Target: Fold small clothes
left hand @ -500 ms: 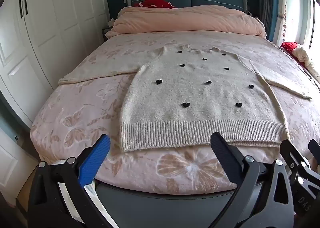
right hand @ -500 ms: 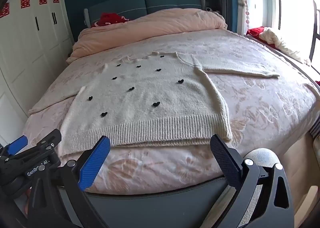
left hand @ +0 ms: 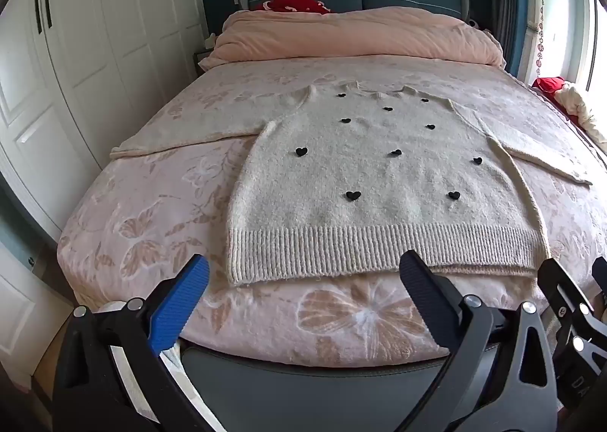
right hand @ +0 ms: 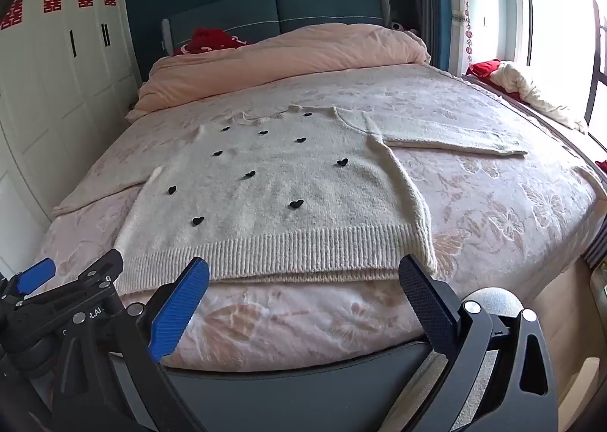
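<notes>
A cream knitted sweater (left hand: pixel 379 181) with small black hearts lies flat on the bed, front up, both sleeves spread out to the sides, ribbed hem toward me. The right wrist view shows the same sweater (right hand: pixel 288 189). My left gripper (left hand: pixel 303 280) hangs open just short of the hem, near its left half, with nothing between its fingers. My right gripper (right hand: pixel 303 280) is open too, in front of the hem's right corner, touching nothing. The left gripper's blue finger (right hand: pixel 36 274) shows at the left edge of the right wrist view.
The bed (left hand: pixel 151 212) has a pink floral cover and a rolled pink duvet (left hand: pixel 356 33) at the headboard. White wardrobe doors (left hand: pixel 76 64) stand close on the left. A window ledge with red and white cloth (right hand: pixel 523 87) runs along the right.
</notes>
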